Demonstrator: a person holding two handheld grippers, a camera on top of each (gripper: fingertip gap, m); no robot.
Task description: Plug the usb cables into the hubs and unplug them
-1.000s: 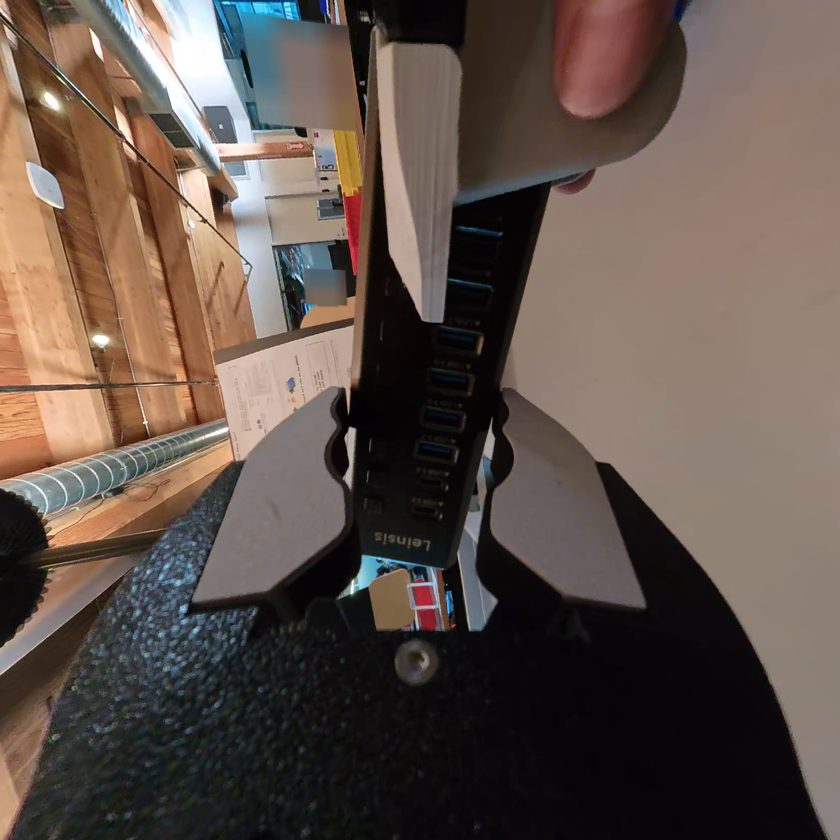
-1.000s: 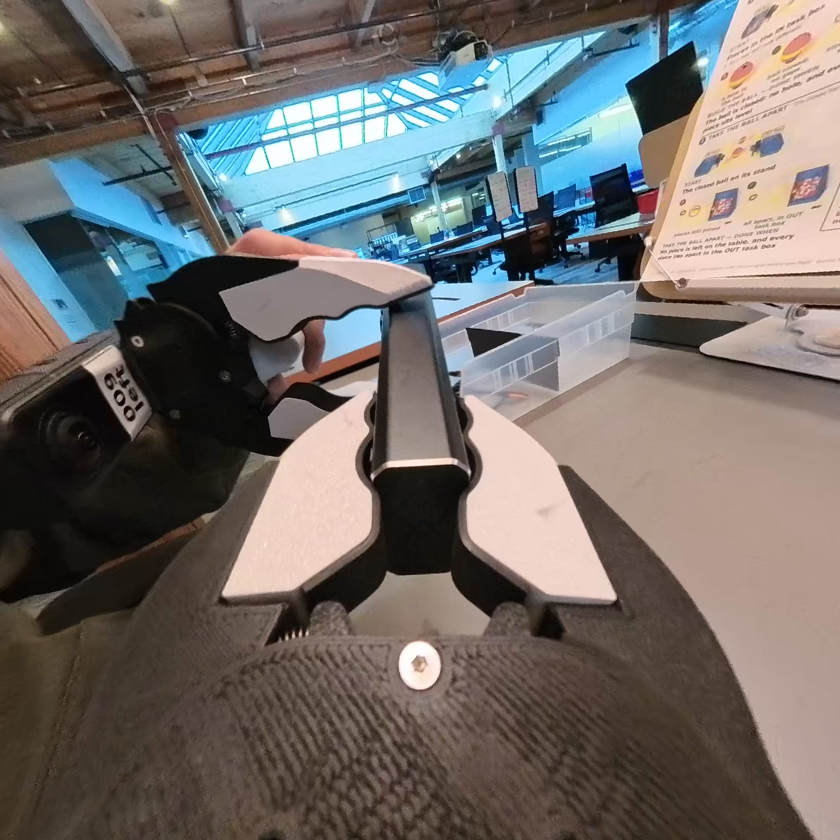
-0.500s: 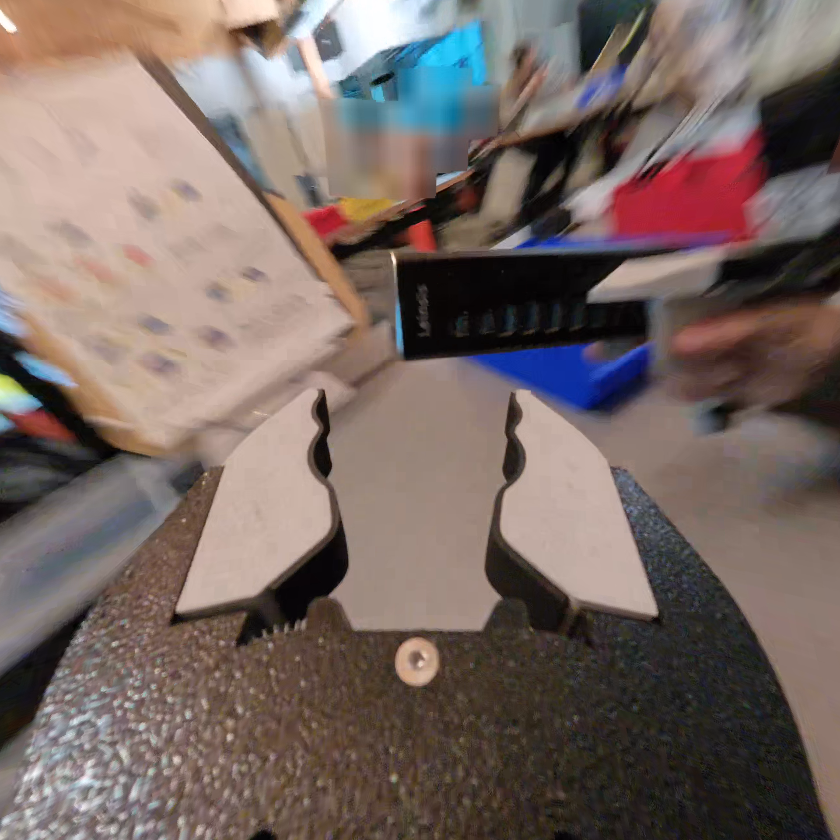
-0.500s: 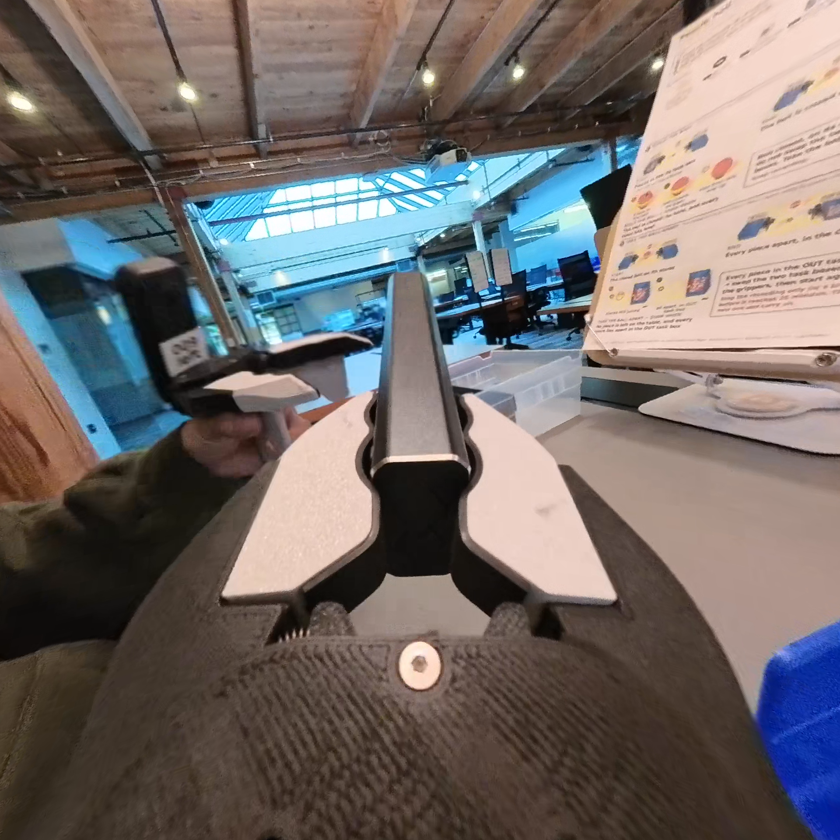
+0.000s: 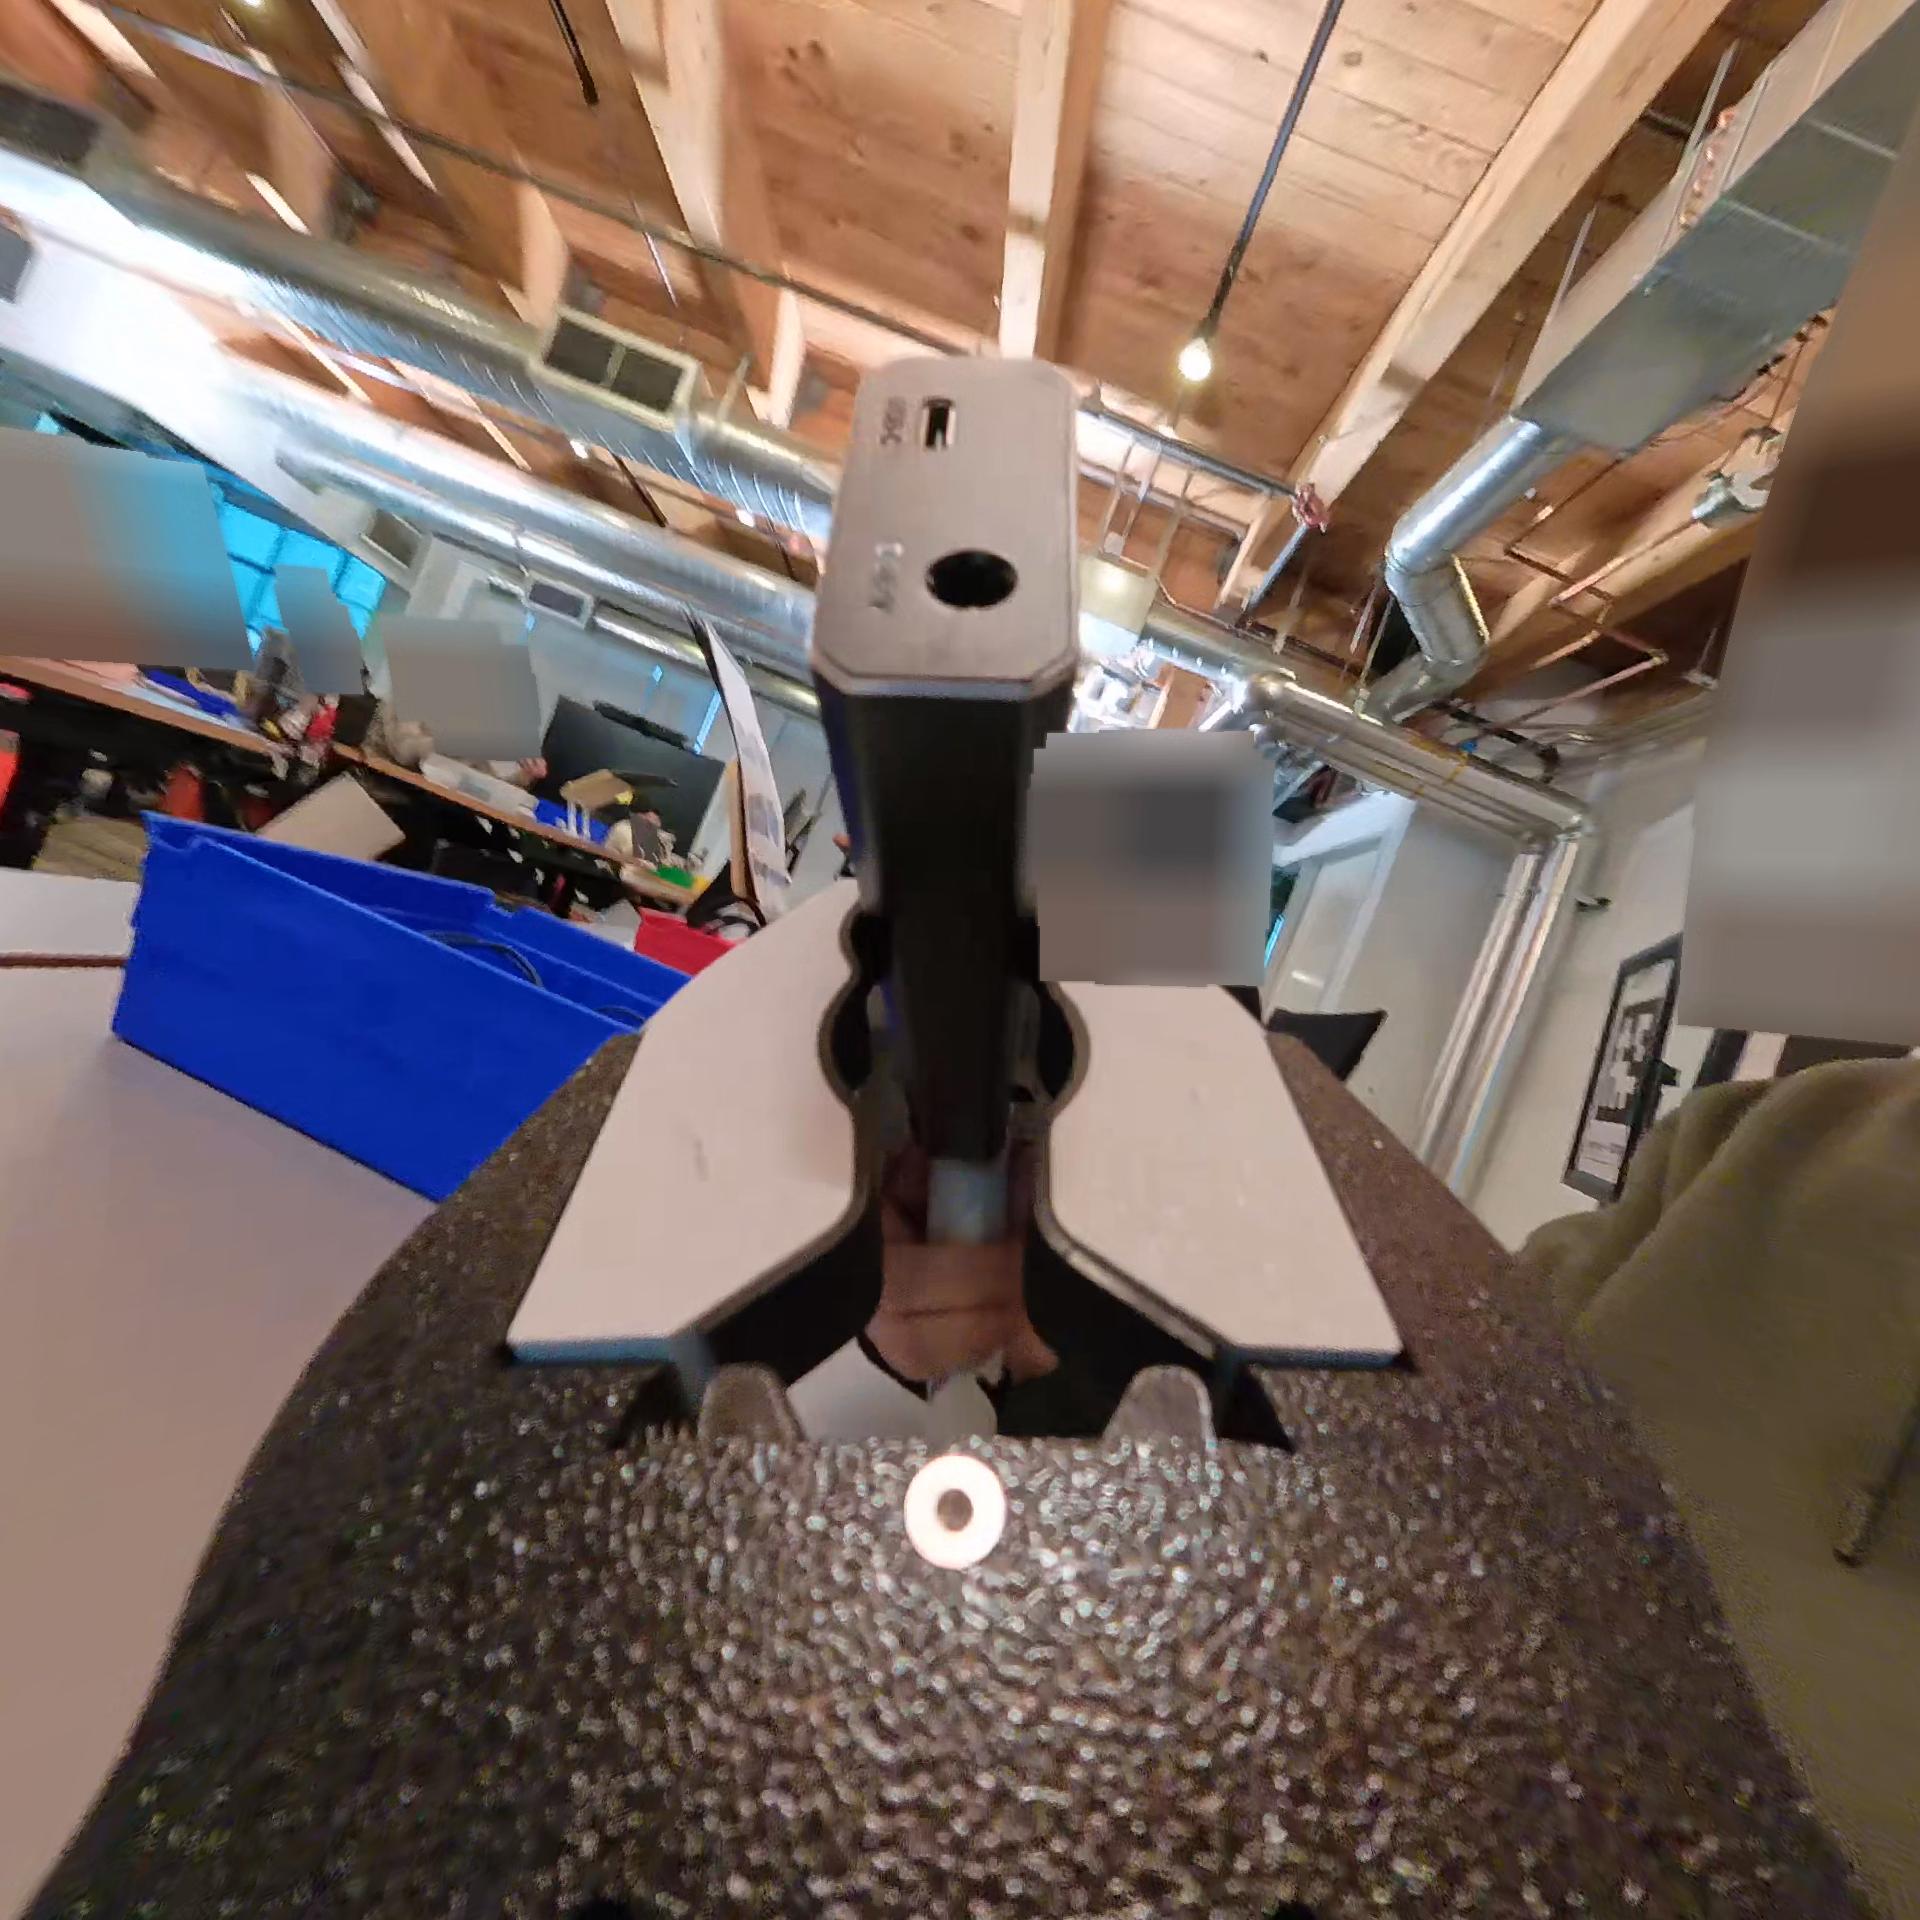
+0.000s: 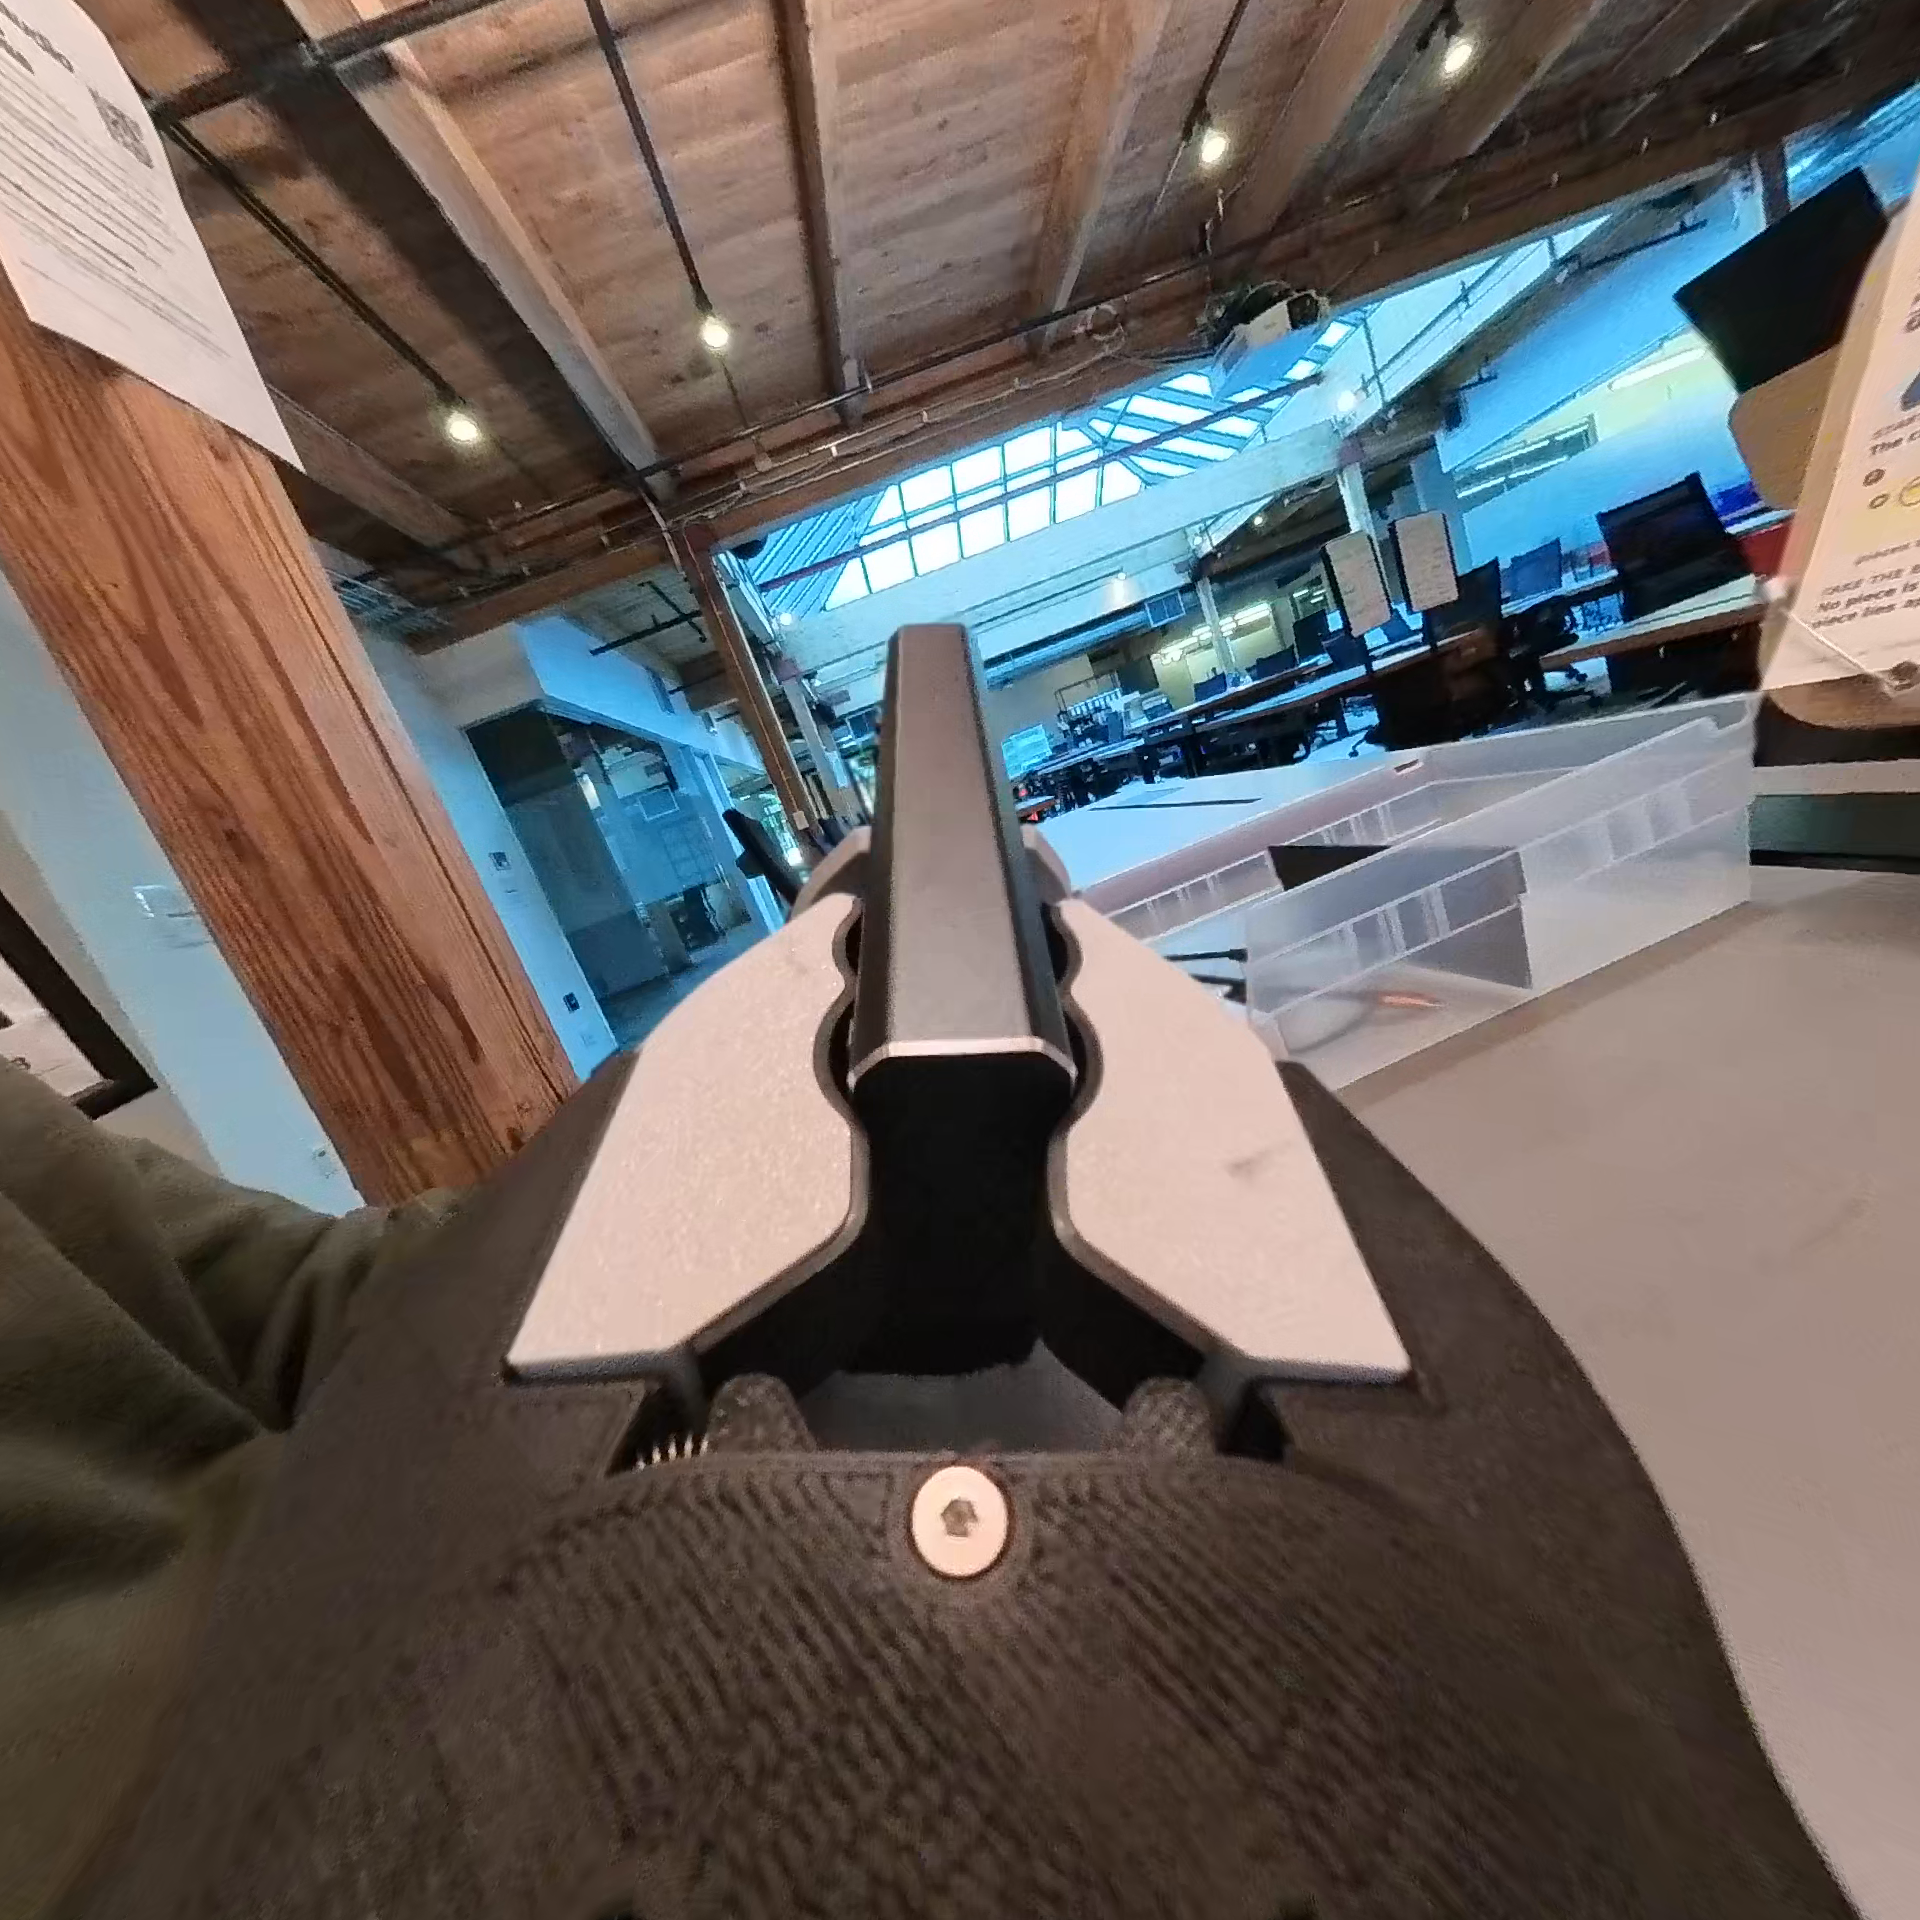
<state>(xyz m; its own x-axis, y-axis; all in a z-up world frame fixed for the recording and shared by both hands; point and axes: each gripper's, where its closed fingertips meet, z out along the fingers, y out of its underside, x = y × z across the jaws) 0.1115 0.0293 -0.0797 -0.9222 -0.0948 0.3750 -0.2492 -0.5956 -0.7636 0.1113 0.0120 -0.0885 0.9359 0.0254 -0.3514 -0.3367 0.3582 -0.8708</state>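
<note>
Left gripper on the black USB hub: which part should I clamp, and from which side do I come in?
Clamp the hub's long black body across its two flat, parallel sides, as the left gripper does now, fingers straddling it. Come in along its length from the end away from the grey end face with the round socket, which likely keeps that face clear.

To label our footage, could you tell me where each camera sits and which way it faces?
Left wrist view: on the left gripper, tilted up at the ceiling past a blue bin; its fingers and an olive sleeve show.
Right wrist view: on the right gripper, facing across the table toward a clear organiser; its fingers and an olive sleeve show.
Shared: the black hub, held by both.
</note>
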